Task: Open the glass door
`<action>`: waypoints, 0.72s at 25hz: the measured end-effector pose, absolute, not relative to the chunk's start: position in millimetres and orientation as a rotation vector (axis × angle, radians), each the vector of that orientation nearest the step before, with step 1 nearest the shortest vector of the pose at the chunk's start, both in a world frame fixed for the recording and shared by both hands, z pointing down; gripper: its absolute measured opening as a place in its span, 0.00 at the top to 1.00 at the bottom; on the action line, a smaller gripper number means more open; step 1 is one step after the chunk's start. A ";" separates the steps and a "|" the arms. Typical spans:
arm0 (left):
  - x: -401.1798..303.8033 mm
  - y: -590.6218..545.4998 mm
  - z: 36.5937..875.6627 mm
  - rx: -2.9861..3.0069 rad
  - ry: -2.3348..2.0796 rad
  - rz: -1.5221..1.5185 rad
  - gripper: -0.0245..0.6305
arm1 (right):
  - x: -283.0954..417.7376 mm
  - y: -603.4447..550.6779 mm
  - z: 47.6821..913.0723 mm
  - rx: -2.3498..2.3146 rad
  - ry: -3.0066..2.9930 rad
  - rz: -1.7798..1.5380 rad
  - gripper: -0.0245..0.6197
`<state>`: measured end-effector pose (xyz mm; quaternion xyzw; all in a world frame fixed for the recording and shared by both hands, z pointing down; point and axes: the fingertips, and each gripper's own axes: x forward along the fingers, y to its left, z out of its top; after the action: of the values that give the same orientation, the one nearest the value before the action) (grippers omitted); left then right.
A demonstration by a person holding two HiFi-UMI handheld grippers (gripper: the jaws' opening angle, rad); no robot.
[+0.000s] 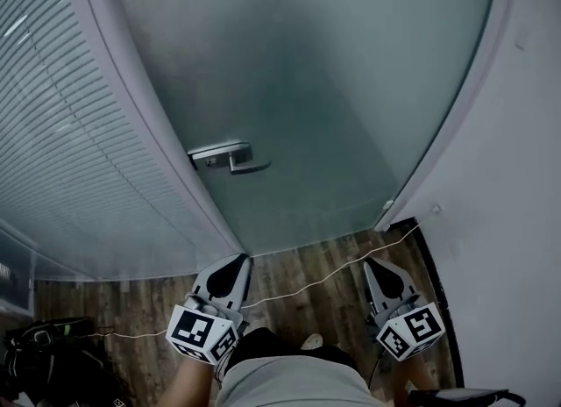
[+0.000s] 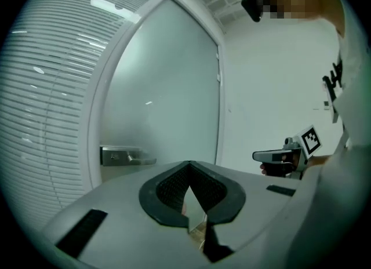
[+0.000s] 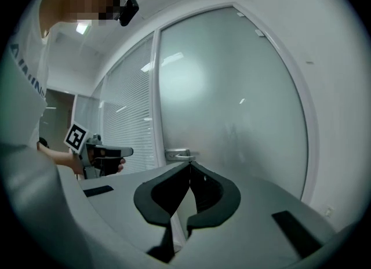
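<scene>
Head view: slatted blinds panel fills the 9 to 11 o'clock side. Dark bag sits on the wood floor at 8 o'clock. The frosted glass door takes up centre and 12 o'clock and sits in line with its frame, looks closed. The metal lever handle is on the door's left edge, just left of frame centre, lever pointing toward 3 o'clock. Nothing touches it.

Left gripper is at 7 o'clock in frame, low over the floor and aimed at the door, with the handle at its 12 o'clock, well apart. In the left gripper view its jaws meet at the tips, closed with nothing between them. The handle shows at 10 o'clock beyond the jaw tips there.

A thin white cable runs across the floor between the two grippers toward 2 o'clock. Person's lap is at 6 o'clock.

Right gripper is at 5 o'clock in frame, near the door's right frame edge, with the handle at its 11 o'clock, well apart. In the right gripper view its jaws are pressed together, empty, and the handle sits just above the tips at 12 o'clock, far off. White wall fills the 3 to 4 o'clock side.
</scene>
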<state>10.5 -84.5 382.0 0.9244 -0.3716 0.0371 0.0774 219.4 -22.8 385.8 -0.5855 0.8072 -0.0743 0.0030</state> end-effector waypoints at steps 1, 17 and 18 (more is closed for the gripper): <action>7.5 -84.9 382.8 2.758 -1.138 0.120 0.96 | 218.3 -27.1 387.2 -1.812 2.544 -0.243 0.96; -41.9 -138.4 393.3 2.623 -1.341 0.071 0.96 | 153.9 -122.7 390.2 -1.503 2.803 -0.209 0.96; -44.1 -145.2 393.3 2.629 -1.337 0.068 0.96 | 150.8 -130.3 390.2 -1.504 2.805 -0.204 0.96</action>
<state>-44.1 -145.2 393.3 0.8871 -0.4510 0.0228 0.0956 150.8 -130.3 390.2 -0.4716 0.8792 -0.0639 -0.0238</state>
